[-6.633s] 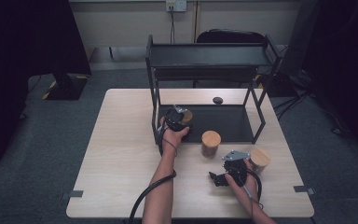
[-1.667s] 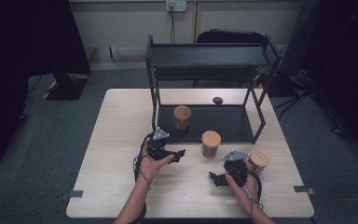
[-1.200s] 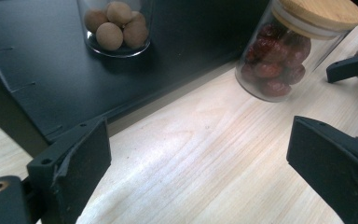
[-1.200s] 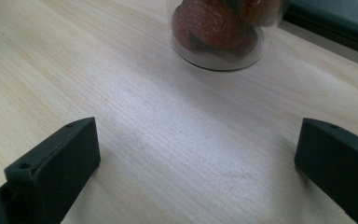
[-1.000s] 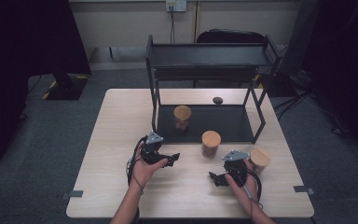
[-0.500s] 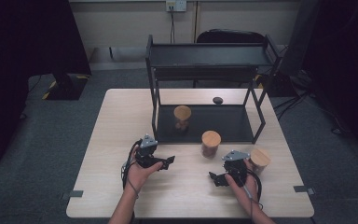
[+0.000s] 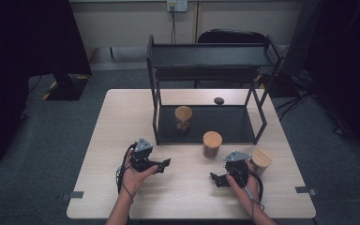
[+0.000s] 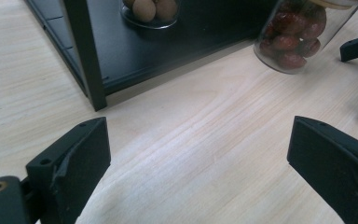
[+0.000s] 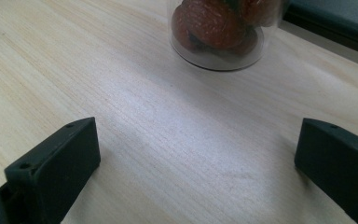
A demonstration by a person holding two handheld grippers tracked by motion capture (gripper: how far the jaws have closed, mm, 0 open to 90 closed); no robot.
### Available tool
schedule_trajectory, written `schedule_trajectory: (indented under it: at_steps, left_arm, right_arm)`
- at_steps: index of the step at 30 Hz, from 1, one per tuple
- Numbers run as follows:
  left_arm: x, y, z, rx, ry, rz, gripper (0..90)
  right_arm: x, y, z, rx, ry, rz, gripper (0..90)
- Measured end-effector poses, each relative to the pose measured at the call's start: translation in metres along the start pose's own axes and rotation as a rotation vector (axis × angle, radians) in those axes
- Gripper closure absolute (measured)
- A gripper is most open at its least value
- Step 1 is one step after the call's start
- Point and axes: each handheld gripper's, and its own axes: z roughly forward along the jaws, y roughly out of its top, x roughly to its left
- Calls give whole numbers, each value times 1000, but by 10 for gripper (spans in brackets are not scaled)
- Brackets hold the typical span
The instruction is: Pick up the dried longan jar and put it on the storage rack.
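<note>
While both hands rest near the table's (image 7: 122, 112) front edge from above, the left gripper (image 7: 161, 165) and right gripper (image 7: 217, 179) sit spread, empty. Left gripper view: jaws wide, the red-fruit jar (image 8: 298, 37) stands ahead w/ the rack's (image 8: 86, 56) front-left post. Right gripper view: jaws apart, same jar just ahead.

No readable text, label, brand, number or sign found anywhere I looked. Wooden jar lids (image 7: 212, 138) were plain, glass of jar (image 9: 216, 32) in front of my right gripper carried no sticker, black shelf rack (image 7: 206, 56) bore no marking, tabletop (image 7: 122, 117) was bare wood grain. Wall socket (image 7: 177, 5) behind table was too small and blurred to make out any lettering
</note>
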Motion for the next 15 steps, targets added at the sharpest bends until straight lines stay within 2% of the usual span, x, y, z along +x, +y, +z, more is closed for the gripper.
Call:
schedule_trajectory:
  at_steps: [15]
  left_arm:
    - [7, -12, -12, 6, 22, -17, 57]
  right_arm:
    - [0, 0, 0, 0, 0, 0, 0]
